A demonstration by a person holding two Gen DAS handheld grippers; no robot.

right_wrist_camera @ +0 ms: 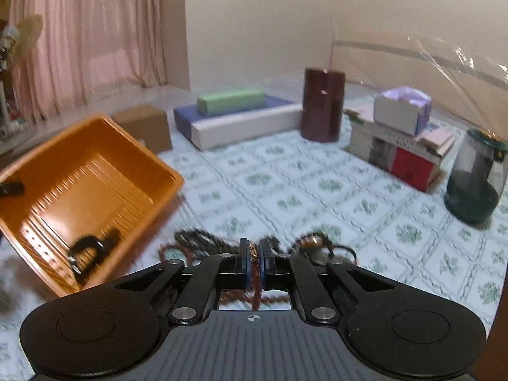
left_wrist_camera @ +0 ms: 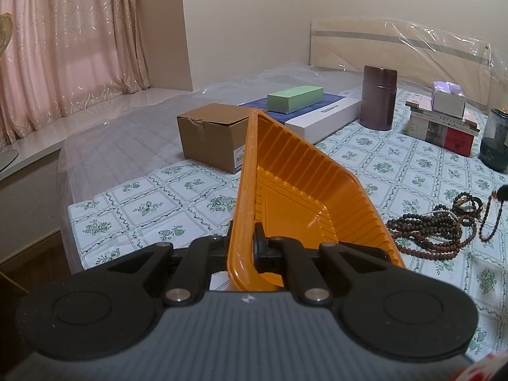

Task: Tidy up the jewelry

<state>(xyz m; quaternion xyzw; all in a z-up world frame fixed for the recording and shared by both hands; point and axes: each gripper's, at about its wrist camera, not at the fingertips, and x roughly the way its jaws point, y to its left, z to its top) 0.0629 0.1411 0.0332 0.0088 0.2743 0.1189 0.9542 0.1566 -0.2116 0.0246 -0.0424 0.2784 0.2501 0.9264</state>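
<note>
My left gripper point(left_wrist_camera: 243, 247) is shut on the rim of an orange ribbed plastic tray point(left_wrist_camera: 295, 184) and holds it tilted up on one side. In the right wrist view the same orange tray point(right_wrist_camera: 92, 190) leans toward me at the left, with a dark watch point(right_wrist_camera: 90, 249) lying in its low corner. My right gripper point(right_wrist_camera: 253, 255) is shut on a reddish-brown bead strand point(right_wrist_camera: 255, 285) with a small gold piece, lifted from the pile of bead necklaces point(right_wrist_camera: 203, 243) on the cloth. In the left wrist view that bead pile point(left_wrist_camera: 444, 225) lies right of the tray.
A brown cardboard box point(left_wrist_camera: 211, 136), a green box point(left_wrist_camera: 295, 98) on a blue-and-white flat box, a dark brown canister point(left_wrist_camera: 379, 96), stacked books with a tissue box point(left_wrist_camera: 444, 117) and a dark glass jar point(left_wrist_camera: 495, 139) stand at the back of the floral cloth point(left_wrist_camera: 158, 209).
</note>
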